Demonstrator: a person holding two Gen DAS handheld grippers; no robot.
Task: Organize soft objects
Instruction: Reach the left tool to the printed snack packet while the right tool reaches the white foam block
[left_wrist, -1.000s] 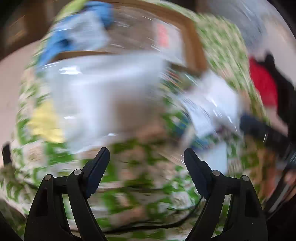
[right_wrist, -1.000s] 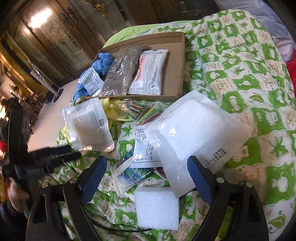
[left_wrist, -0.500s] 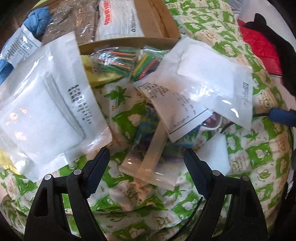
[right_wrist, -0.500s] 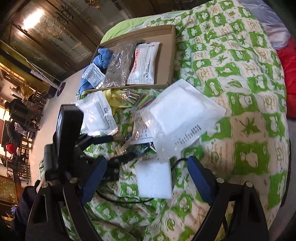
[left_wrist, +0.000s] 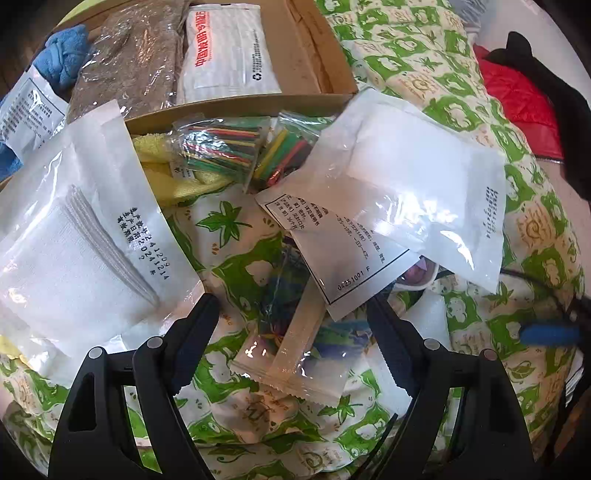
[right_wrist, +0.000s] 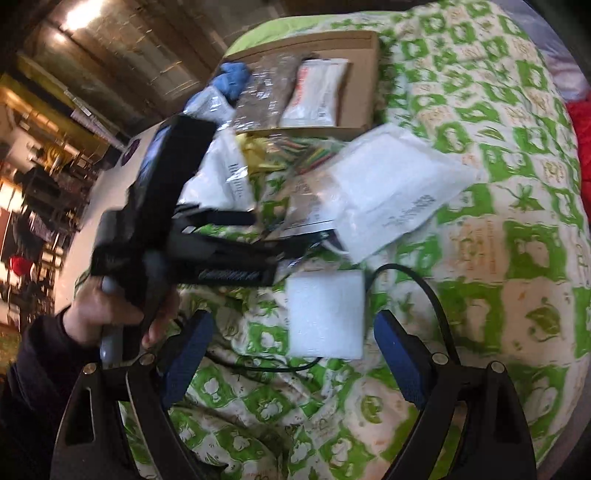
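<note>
The left gripper (left_wrist: 291, 325) is hovering with its jaws apart over a clear packet (left_wrist: 291, 354) lying on the green-patterned quilt (left_wrist: 424, 74), gripping nothing. A white gauze pack (left_wrist: 74, 258) is lying to its left and a larger white pouch (left_wrist: 406, 177) to its right, both in front of the cardboard box (left_wrist: 314, 55), which is holding a brown bag and a red-lettered packet. The right gripper (right_wrist: 291, 354) is hanging empty, jaws wide apart, above a white foam pad (right_wrist: 325, 314) on the quilt.
</note>
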